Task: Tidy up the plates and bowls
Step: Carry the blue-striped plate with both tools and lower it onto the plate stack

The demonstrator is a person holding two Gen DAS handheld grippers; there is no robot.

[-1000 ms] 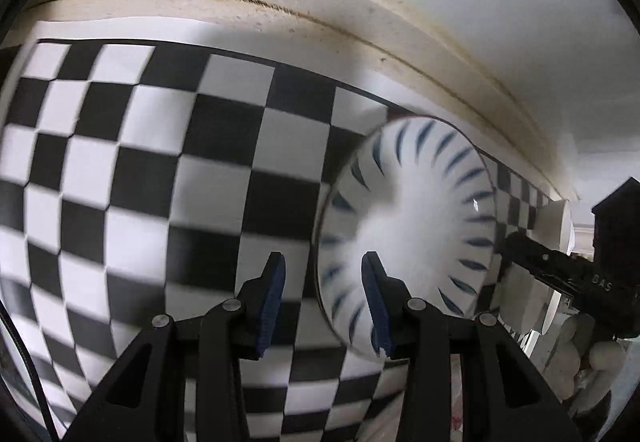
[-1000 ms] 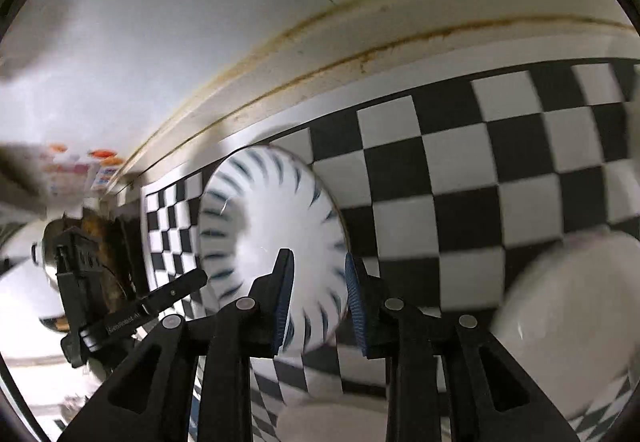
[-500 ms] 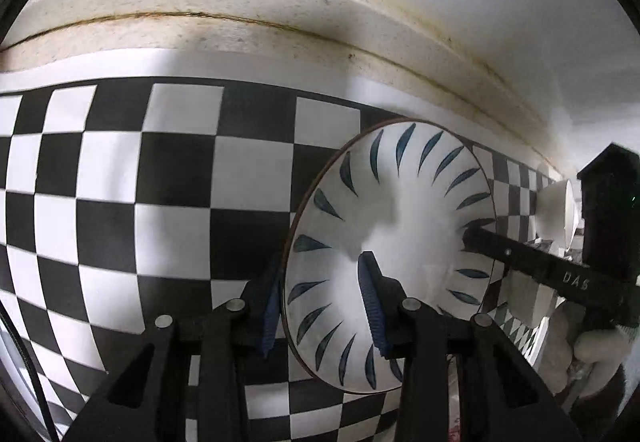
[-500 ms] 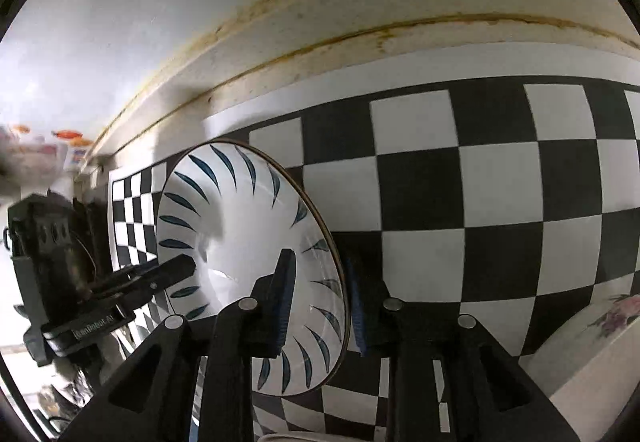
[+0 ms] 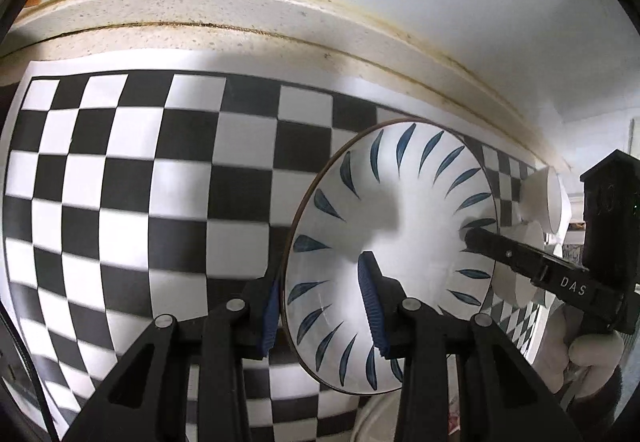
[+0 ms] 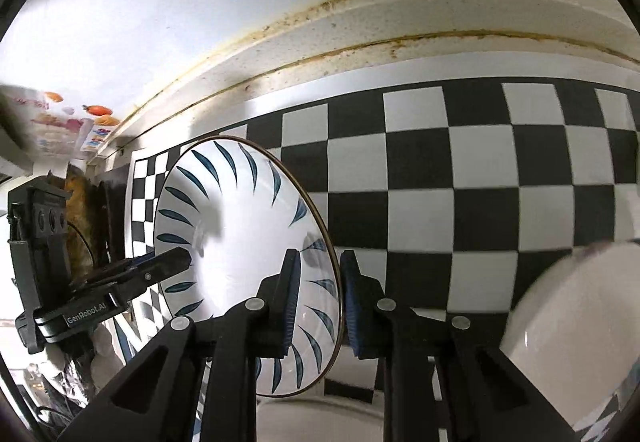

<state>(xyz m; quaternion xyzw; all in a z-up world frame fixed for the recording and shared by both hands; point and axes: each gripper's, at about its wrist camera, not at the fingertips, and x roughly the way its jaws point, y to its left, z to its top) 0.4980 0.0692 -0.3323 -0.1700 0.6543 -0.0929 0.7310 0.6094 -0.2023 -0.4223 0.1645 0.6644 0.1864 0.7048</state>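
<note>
A white plate with blue leaf strokes stands tilted above the checkered cloth, its hollow side facing both cameras. My left gripper is shut on its left rim, one pad inside the plate and one behind it. My right gripper straddles the opposite rim of the plate. Its jaws are closing, with the inner pad on the plate face and a thin gap at the outer pad. Each gripper also shows at the far rim in the other's view.
The checkered cloth runs back to a stained counter ledge and white wall. White bowls stand at the right, another white bowl sits close by, and a gloved hand holds the right gripper.
The plate has come up off the cloth and tilted toward the cameras. The left gripper took its rim between the pads and rose with it. The right jaws have narrowed around the other rim.
</note>
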